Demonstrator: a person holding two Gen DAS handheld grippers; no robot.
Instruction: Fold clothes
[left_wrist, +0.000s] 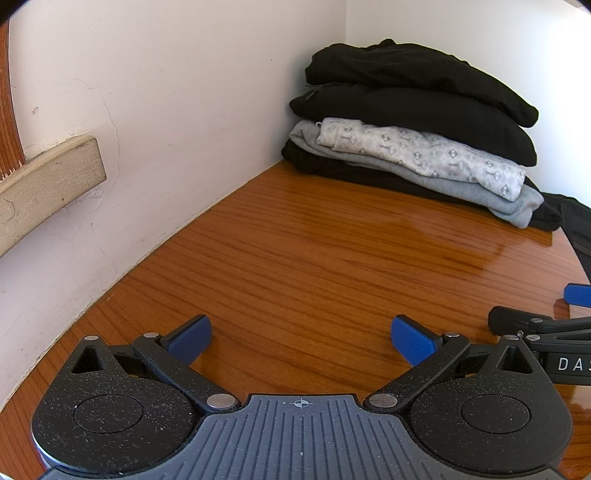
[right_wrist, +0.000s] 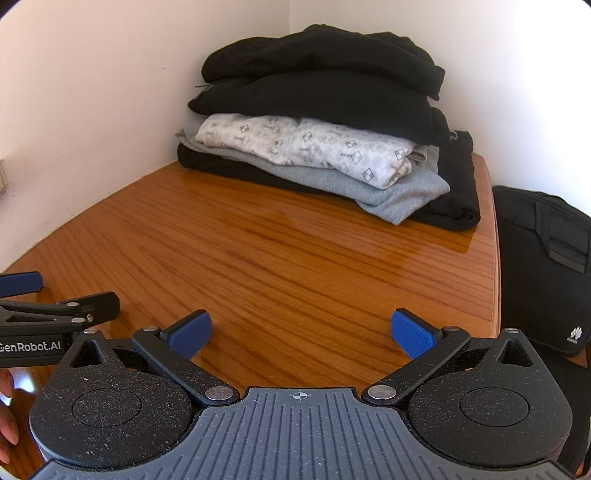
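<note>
the glossy orange-brown wooden surface (right_wrist: 295, 258) carries a folded stack of black, grey and patterned white clothes (right_wrist: 317, 122) in its far corner against the white walls. near the front edge, the left hand-held gripper (left_wrist: 301, 341) and right hand-held gripper (right_wrist: 301, 338) sit side by side, blue-padded jaws spread wide, holding nothing.

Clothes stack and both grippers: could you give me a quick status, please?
Left gripper open, empty. Right gripper open, empty. Folded clothes stack sits in the table's far corner, untouched. Nothing in the way; black bag off the right edge.
</note>
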